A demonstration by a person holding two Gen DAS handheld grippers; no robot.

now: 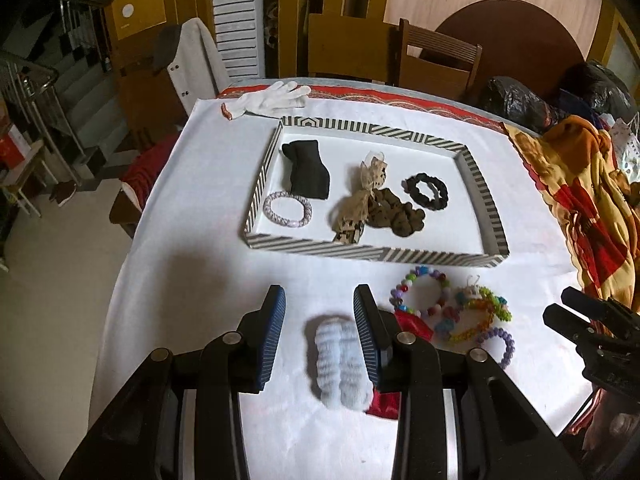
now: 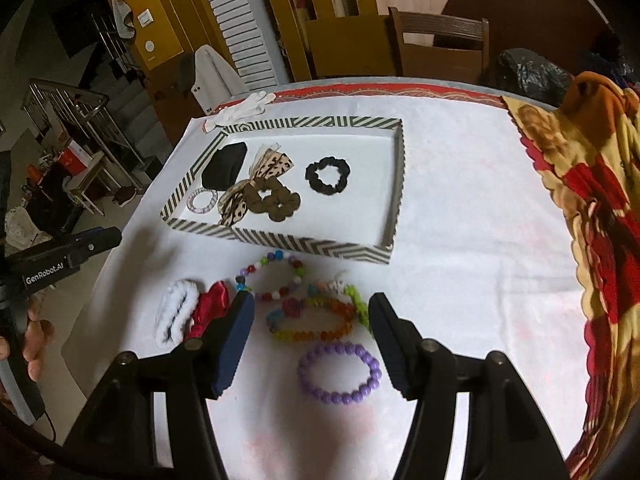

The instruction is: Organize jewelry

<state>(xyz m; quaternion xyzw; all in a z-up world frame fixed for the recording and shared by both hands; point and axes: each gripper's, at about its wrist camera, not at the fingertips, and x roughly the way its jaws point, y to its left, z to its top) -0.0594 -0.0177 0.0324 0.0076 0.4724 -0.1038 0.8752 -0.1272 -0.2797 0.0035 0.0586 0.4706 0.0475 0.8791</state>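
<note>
Left gripper (image 1: pixel 320 320) jaws apart, straddling white scrunchie (image 1: pixel 340 364) short of striped tray (image 1: pixel 376 250); right gripper (image 2: pixel 312 344) gaping over purple bracelet (image 2: pixel 340 372). Centre before closing.

Fuzzy pale scrunchie (image 1: pixel 342 364); glossy plastic purple bead bracelet (image 2: pixel 339 372); matt white tablecloth (image 2: pixel 472 208); striped cardboard tray (image 1: pixel 486 204).

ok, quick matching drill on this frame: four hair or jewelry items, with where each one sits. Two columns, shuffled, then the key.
1. black scrunchie
2. purple bead bracelet
3. fluffy white scrunchie
4. pale pink coil bracelet

A. between the left gripper's fingers, on the cloth
B. striped tray, near-left corner
C. tray, right part, alone
D. between the right gripper's fingers, on the cloth

Pairs: 1-C, 2-D, 3-A, 4-B
</note>
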